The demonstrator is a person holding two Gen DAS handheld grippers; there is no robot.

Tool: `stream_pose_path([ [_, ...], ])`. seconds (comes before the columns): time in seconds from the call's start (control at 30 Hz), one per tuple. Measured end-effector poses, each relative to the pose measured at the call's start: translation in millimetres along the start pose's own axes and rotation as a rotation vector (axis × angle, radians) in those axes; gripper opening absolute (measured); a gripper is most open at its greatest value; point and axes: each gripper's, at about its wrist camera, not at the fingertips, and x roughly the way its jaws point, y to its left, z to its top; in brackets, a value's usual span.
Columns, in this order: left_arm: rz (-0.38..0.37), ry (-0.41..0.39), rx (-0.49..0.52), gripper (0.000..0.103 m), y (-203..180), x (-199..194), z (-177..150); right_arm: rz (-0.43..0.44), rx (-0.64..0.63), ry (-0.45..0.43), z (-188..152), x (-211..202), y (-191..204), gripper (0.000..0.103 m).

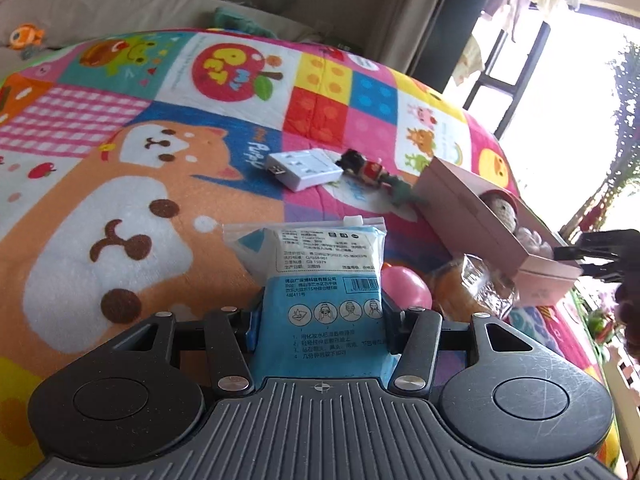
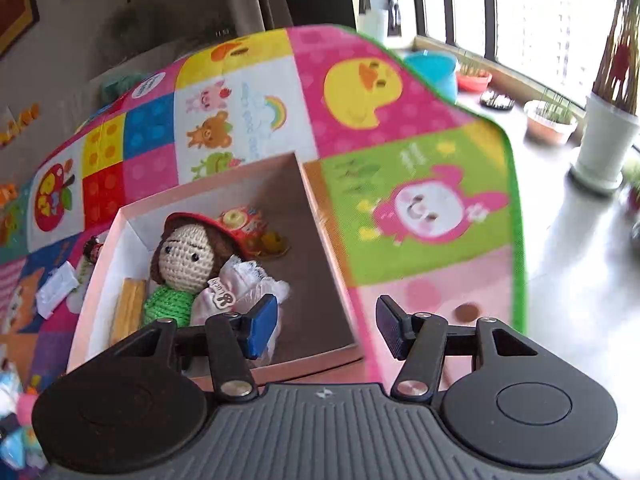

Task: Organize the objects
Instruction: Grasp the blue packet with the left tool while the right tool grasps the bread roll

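1. Left gripper (image 1: pixel 320 320) was clamped on a blue-and-white packet in a clear zip bag (image 1: pixel 320 276), held upright w/ printed text facing the cam; both pads pressed its sides.
2. Right gripper (image 2: pixel 326 326) had its jaws apart w/ nothing between them; it hung over the near right edge of the pink box (image 2: pixel 332 240). In the left wrist view its black tip showed at the far right edge, by the box's near end.
3. Pink box sat open on the colourful cartoon mat (image 1: pixel 120 184), right side of the left wrist view.
4. Inside the box: crochet doll (image 2: pixel 184 264) w/ brown hair, red hat, green body; a pale pink frilly pouch (image 2: pixel 240 288) beside it; a yellow wooden block (image 2: pixel 128 312) along the left wall; a red round patterned item (image 2: pixel 240 222) towards the back.
5. On the mat outside the box: white USB charger block (image 1: pixel 304 174), a small red-and-black toy figure (image 1: pixel 368 172) just beside it, then a dark green toy (image 1: pixel 402 192) near the box's wall.
6. Behind the packet: pink ball (image 1: pixel 406 286) and an orange item in clear wrap (image 1: pixel 468 292), both near the box.
7. Potted plants (image 2: pixel 604 136) stood on the floor by the window.
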Motion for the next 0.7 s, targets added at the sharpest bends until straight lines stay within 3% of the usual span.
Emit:
stream_pose_path([
  [0.07,-0.012,-0.002,-0.013,0.057,2.6,-0.9,-1.1,-0.022,-0.006,-0.021,-3.6,2.0,10.8,0.062],
  [0.3,-0.031,-0.028,-0.101,0.057,16.0,-2.5,-1.1,0.003,-0.079,-0.041,-4.5,16.8,45.5,0.062],
  [0.5,-0.007,-0.041,-0.13,0.057,22.1,-7.8,0.8,-0.029,-0.179,-0.207,-19.9,-23.3,77.3,0.07],
  [0.57,0.021,-0.055,-0.149,0.057,28.0,-10.6,2.8,0.042,-0.217,-0.196,-32.7,-38.4,90.7,0.075],
  [0.7,0.038,-0.054,-0.161,0.057,34.4,-12.3,5.9,0.268,-0.241,-0.045,-59.6,-43.2,121.0,0.08],
])
